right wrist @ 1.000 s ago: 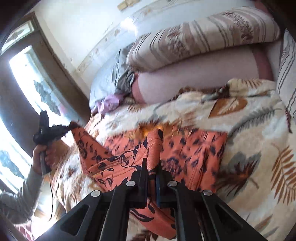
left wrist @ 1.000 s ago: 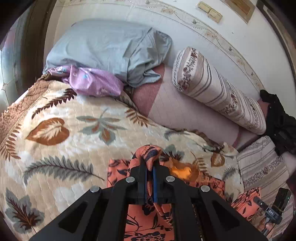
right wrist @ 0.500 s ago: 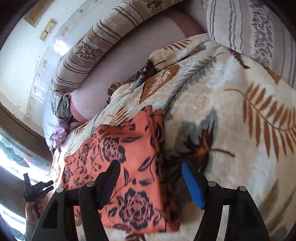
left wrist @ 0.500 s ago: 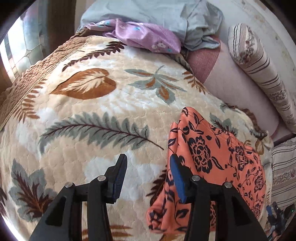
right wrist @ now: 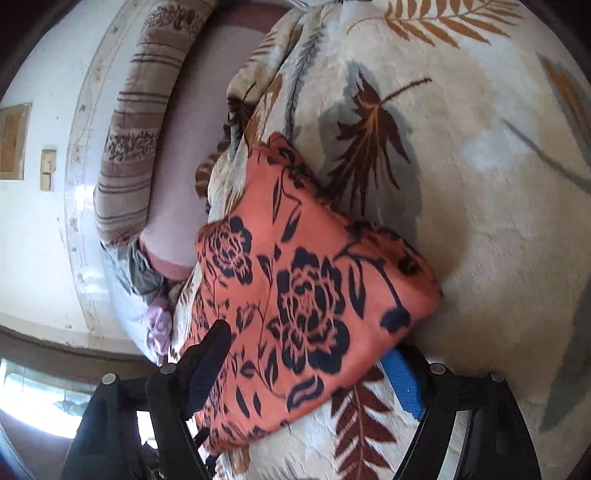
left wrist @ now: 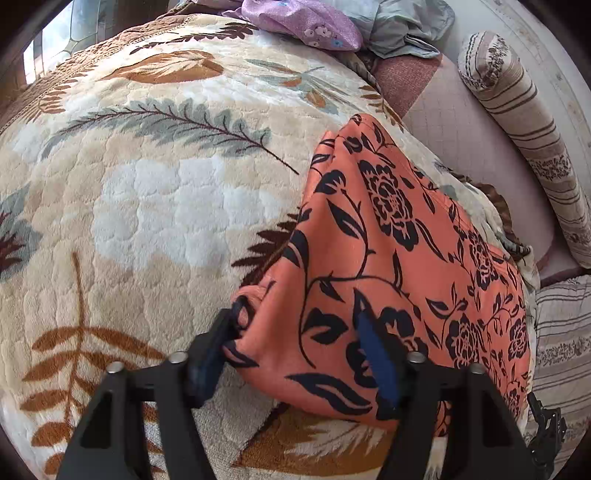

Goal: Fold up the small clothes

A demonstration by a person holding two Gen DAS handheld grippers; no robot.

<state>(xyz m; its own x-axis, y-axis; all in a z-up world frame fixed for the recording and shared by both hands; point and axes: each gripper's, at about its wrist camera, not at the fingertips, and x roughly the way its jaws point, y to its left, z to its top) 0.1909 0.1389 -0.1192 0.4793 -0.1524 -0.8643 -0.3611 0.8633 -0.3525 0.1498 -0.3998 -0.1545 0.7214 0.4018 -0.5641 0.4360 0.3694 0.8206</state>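
An orange garment with a black flower print (left wrist: 399, 258) lies folded on a cream leaf-patterned blanket (left wrist: 147, 184). My left gripper (left wrist: 295, 350) is open, its jaws spread around the garment's near corner. In the right wrist view the same garment (right wrist: 306, 295) lies folded, and my right gripper (right wrist: 310, 365) is open with its jaws spread around the garment's near edge. The right gripper's body (left wrist: 546, 435) shows at the left wrist view's lower right edge.
A purple cloth (left wrist: 306, 26) and a grey garment (left wrist: 402, 22) lie at the blanket's far end. A striped bolster (left wrist: 535, 125) lies along the wall beside a pink mattress strip (left wrist: 472, 155). A striped pillow (left wrist: 561, 332) sits at the right.
Both grippers let go of the orange garment and opened. It now lies folded on the blanket, and both grippers have moved in low over its near edges.
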